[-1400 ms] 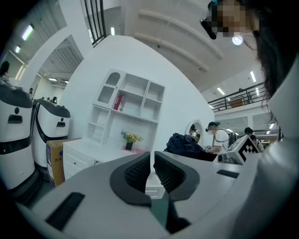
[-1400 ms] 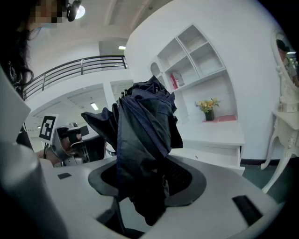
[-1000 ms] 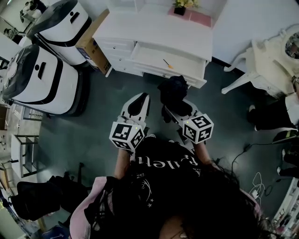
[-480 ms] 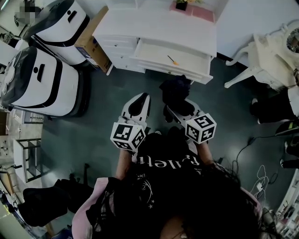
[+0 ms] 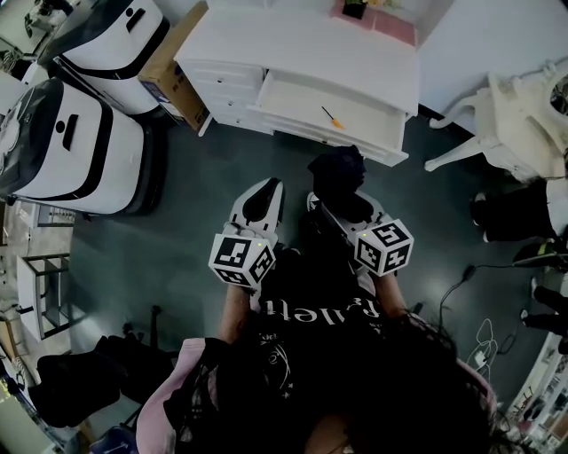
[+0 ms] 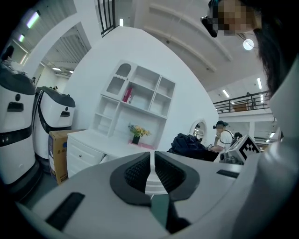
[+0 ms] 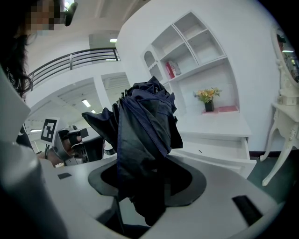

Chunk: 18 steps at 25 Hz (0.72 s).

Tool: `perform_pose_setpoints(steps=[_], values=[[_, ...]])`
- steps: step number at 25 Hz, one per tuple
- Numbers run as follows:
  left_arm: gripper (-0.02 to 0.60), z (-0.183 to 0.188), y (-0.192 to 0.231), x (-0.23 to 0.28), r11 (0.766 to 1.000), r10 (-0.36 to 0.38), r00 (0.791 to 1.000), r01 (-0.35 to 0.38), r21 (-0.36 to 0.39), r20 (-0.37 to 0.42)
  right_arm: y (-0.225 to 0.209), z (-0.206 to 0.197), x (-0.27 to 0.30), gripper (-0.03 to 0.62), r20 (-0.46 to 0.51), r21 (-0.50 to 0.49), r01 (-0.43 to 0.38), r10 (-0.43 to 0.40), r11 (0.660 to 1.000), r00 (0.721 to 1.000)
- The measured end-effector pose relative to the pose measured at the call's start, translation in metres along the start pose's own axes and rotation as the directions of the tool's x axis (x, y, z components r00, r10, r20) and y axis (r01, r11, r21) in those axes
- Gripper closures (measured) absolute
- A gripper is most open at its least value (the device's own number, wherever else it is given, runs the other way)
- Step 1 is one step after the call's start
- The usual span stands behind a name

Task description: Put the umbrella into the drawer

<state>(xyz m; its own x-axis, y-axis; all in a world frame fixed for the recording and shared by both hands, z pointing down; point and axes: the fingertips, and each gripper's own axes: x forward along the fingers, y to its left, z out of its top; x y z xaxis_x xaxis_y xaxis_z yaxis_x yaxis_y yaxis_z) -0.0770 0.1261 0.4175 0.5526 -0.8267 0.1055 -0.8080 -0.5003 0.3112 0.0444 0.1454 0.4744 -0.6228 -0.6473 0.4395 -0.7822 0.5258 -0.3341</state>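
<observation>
A folded dark navy umbrella (image 5: 336, 172) sticks up out of my right gripper (image 5: 342, 202), which is shut on it; in the right gripper view the umbrella (image 7: 142, 135) fills the middle between the jaws. The white desk (image 5: 302, 49) stands ahead with its drawer (image 5: 327, 115) pulled open, a small orange-tipped tool (image 5: 332, 118) lying inside. That drawer (image 7: 219, 148) also shows to the right past the umbrella. My left gripper (image 5: 259, 200) hangs beside the right one, over the floor, shut and holding nothing; its pads (image 6: 140, 171) meet with only a thin slit.
Two large white-and-black machines (image 5: 67, 146) stand at the left with a cardboard box (image 5: 170, 75) against the desk. A white chair (image 5: 501, 120) is at the right. A flower pot (image 5: 355, 9) and pink mat sit on the desk. Cables (image 5: 484, 341) lie on the dark floor.
The desk and open drawer have shifted slightly toward the right of the head view. Both grippers stay in about the same place, the umbrella still held.
</observation>
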Motion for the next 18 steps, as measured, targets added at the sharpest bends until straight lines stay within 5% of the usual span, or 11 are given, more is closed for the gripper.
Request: perform_pose_setpoints(steps=[18], values=[[0.541,0.046,0.058,0.19,0.992,0.128,0.992,-0.127,-0.015,0.025,-0.168,0.099,0.111,0.335,-0.089,-0.084,-0.073,0.066,0.994,0.994]])
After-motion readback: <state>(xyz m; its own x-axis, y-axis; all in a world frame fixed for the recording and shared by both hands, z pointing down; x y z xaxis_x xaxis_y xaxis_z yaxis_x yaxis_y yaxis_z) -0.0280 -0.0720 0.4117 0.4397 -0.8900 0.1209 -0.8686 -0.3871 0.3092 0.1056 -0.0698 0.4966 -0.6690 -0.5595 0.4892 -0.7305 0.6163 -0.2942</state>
